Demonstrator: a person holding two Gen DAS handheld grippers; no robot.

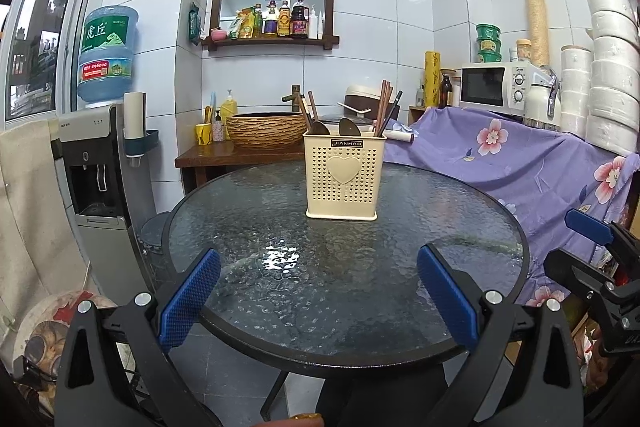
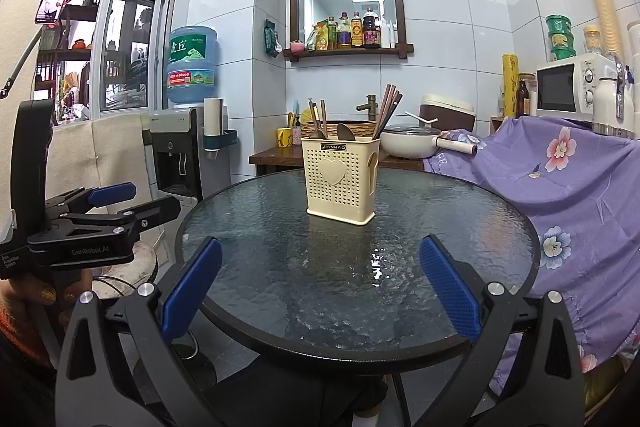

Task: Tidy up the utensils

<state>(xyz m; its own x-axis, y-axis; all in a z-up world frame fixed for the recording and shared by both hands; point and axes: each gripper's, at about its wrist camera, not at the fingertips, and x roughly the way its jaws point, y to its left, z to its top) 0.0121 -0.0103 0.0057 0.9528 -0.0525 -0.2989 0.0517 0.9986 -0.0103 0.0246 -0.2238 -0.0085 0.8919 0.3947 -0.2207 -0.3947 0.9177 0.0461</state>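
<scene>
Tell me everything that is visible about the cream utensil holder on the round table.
The utensil holder is a cream box, plastic by its look, with walls perforated by small holes, a raised heart on the front and a dark label reading JIANHAO near the rim. It stands upright on the glass table, toward the far side. Inside it, dark spoons and brown chopsticks stick out above the rim. Neither gripper touches it; both are open, back near the table's near edge.

Your cream utensil holder (image 1: 342,179): heart-shaped perforations, raised heart. Your gripper pads (image 1: 190,301): blue, cross-hatched; arms black. Table (image 1: 280,307): dark pebbled glass, black rim. Cloth (image 1: 532,163) at your right: purple, pink flowers. Chopsticks (image 1: 386,105) brown.
</scene>
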